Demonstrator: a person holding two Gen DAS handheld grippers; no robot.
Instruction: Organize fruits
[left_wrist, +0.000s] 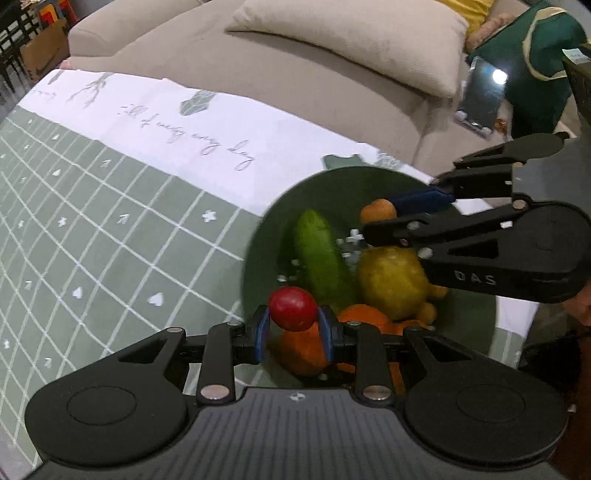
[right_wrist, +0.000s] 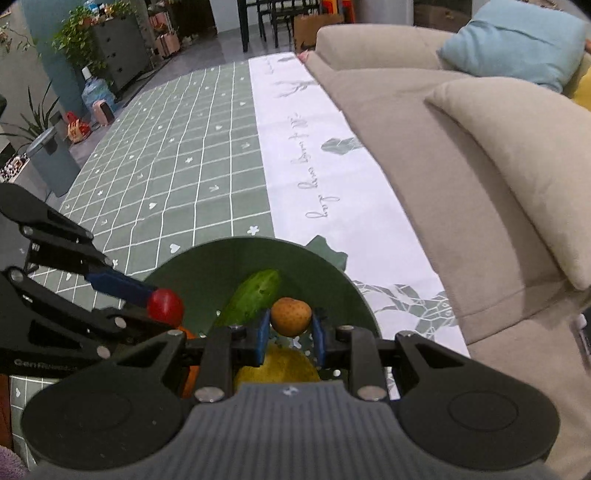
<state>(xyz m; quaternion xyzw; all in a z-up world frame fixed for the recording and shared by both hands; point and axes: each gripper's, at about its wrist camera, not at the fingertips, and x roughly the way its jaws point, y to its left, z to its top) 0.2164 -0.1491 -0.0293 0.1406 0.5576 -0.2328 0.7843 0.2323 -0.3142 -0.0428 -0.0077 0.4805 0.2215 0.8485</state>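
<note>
Red fruit (left_wrist: 293, 308) sits pinched in left tool (left_wrist: 293, 330) over bowl (left_wrist: 317, 184).

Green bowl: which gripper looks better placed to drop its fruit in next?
Probably the right gripper: its small brown fruit hangs over the green bowl's middle, while the left gripper holds the red fruit nearer the rim.

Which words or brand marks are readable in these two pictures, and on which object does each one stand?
"DAS": raised letters on the right gripper body, seen from the left wrist.
"Gen Ro…": white print on the left gripper body, rest blurred.
Cursive script on the tablecloth's white border: upside down, not reliably readable.
</note>
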